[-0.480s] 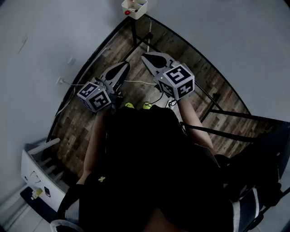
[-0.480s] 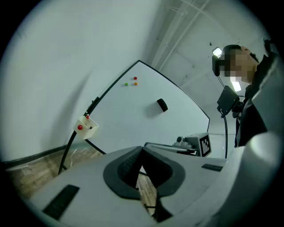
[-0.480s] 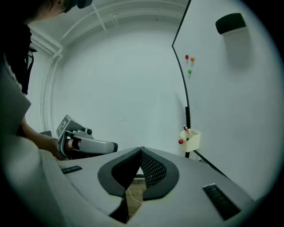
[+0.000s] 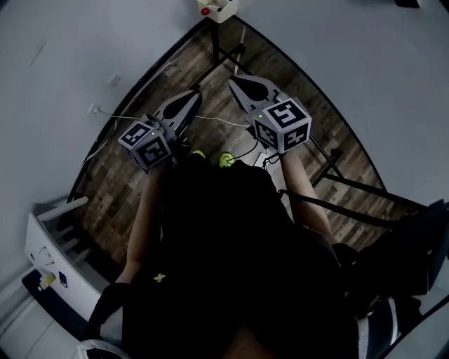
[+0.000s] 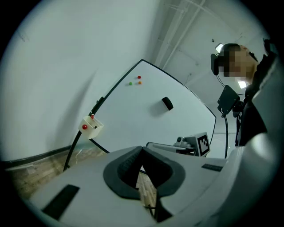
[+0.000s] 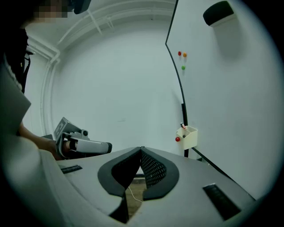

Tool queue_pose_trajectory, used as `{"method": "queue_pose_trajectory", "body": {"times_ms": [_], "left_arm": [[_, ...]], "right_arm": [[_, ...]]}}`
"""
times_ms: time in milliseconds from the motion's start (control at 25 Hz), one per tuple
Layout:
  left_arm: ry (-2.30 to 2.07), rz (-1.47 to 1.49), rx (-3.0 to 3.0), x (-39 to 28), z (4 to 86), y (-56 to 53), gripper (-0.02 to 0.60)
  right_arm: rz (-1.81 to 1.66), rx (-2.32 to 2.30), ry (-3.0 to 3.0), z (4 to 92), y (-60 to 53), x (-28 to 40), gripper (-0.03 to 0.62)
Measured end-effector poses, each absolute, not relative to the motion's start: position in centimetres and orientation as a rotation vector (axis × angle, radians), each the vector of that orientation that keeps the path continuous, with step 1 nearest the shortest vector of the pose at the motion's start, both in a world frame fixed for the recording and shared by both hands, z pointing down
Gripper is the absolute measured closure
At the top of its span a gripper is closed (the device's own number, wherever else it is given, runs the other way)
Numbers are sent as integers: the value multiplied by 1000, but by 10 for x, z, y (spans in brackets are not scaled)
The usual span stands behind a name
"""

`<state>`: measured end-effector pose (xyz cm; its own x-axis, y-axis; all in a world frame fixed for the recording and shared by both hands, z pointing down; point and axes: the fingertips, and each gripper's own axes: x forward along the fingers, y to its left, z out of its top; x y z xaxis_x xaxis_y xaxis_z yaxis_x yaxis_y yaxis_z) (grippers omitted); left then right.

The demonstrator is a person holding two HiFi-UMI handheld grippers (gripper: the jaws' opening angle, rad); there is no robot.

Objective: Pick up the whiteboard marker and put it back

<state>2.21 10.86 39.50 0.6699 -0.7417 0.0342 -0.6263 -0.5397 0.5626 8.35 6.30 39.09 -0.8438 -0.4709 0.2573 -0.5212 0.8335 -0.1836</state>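
Observation:
A small white tray [image 4: 217, 8] hangs at the lower edge of the whiteboard [image 5: 155, 119]. It shows in the left gripper view [image 5: 92, 127] and in the right gripper view [image 6: 187, 137]. A thin pen-like thing with a red end [image 6: 182, 126] sticks up from it, too small to tell as the marker. My left gripper [image 4: 193, 95] and right gripper [image 4: 235, 80] are held side by side in the air, well short of the tray and pointing toward it. Each has its jaws shut tip to tip, with nothing between them.
A black eraser [image 5: 167, 103] and three small coloured magnets [image 5: 135, 80] sit on the whiteboard, which stands on black legs [image 4: 224, 59] over a wooden floor [image 4: 133, 182]. A red magnet [image 6: 177, 139] sits on the tray's front. White walls stand on both sides, and white furniture [image 4: 52, 242] is at lower left.
The head view has shifted a little, so the tray sits slightly further right and up. Both grippers hold nearly the same places, jaws as before.

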Motion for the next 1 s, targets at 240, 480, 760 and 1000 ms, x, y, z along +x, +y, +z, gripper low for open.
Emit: {"method": "queue_pose_trajectory", "body": {"times_ms": [240, 480, 760, 1000], "left_arm": [[-1090, -279, 2303, 14, 405, 103, 566], [-1091, -284, 2301, 0, 406, 80, 566], [-1079, -242, 2345, 2, 408, 39, 566], [-1017, -194, 2380, 0, 411, 2, 566]], "right_arm": [[395, 771, -2790, 401, 47, 85, 590], [371, 777, -2757, 410, 24, 74, 589], [298, 785, -2716, 412, -4, 70, 589], [270, 797, -2689, 411, -36, 52, 589]]}}
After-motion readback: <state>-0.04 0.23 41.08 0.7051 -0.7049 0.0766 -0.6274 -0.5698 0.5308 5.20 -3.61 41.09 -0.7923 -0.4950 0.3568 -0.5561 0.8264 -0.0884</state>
